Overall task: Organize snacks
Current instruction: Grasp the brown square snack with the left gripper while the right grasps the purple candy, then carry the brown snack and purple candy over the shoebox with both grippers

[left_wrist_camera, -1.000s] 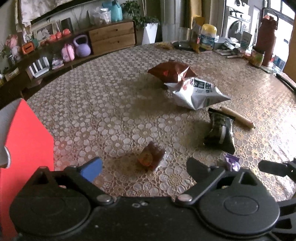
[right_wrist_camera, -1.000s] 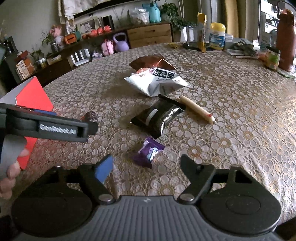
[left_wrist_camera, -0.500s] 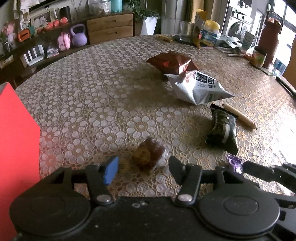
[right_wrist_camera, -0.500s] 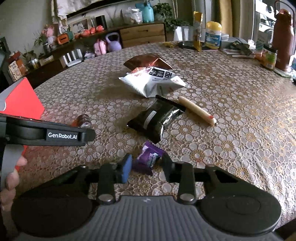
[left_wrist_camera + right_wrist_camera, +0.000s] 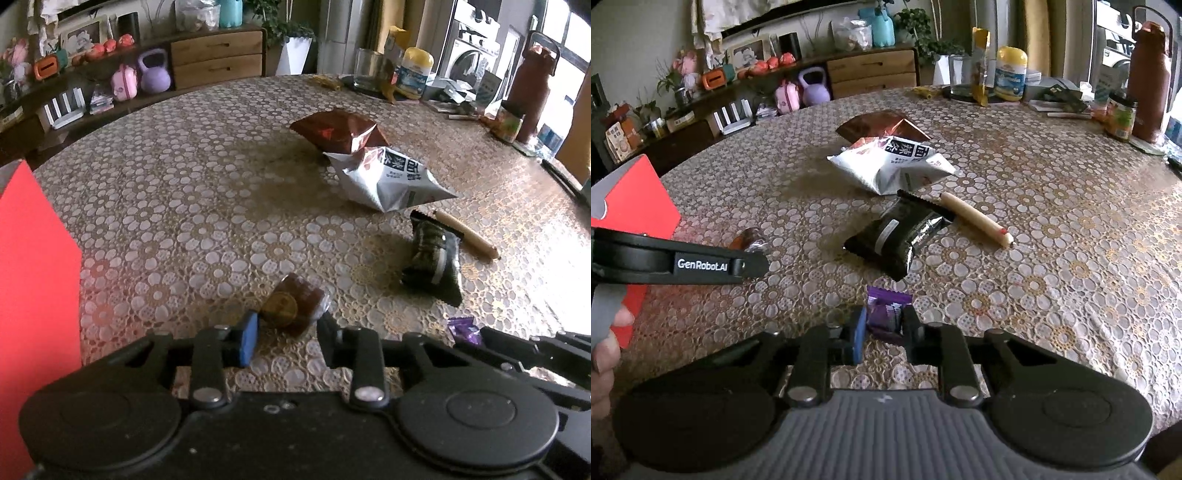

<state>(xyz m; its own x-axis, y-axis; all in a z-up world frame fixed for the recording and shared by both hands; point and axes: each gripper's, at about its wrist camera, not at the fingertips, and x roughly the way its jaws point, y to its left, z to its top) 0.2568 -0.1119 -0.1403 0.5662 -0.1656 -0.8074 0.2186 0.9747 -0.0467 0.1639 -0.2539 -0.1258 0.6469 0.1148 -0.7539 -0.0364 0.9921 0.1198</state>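
Lace-patterned cloth covers the whole round bench [image 5: 192, 206], and both grippers are down on it at the near edge, each over its own snack. On the left side, the left gripper [image 5: 286, 325] has its jaws clamped on the brown clear-wrapped pastry [image 5: 293, 304], blue pad on one flank and black finger on the other, the pastry lying on the cloth between them. On the right, the right gripper [image 5: 884, 326] has the purple candy packet [image 5: 886, 312] between its pads; those jaws are closing, and both pads are pressing on the wrapper. From the right wrist view the left gripper's arm reaches in from the left, a hand [image 5: 604, 354] wrapped round its grey handle. Out past the jaws, toward the middle of the bench, lies the dark green snack packet [image 5: 899, 236], and just beside it, touching its far end, a long tan sausage stick [image 5: 973, 218]. Farther in sits the white chip bag [image 5: 890, 164], with the brown foil bag [image 5: 882, 129] right behind it, the two overlapping. At the left edge of the bench stands a red box [image 5: 33, 266], close to the left gripper. Along the far right edge is a cluster of jars, a yellow-capped tub [image 5: 1010, 74] and a tall brown flask [image 5: 1148, 77], well apart from the snacks.
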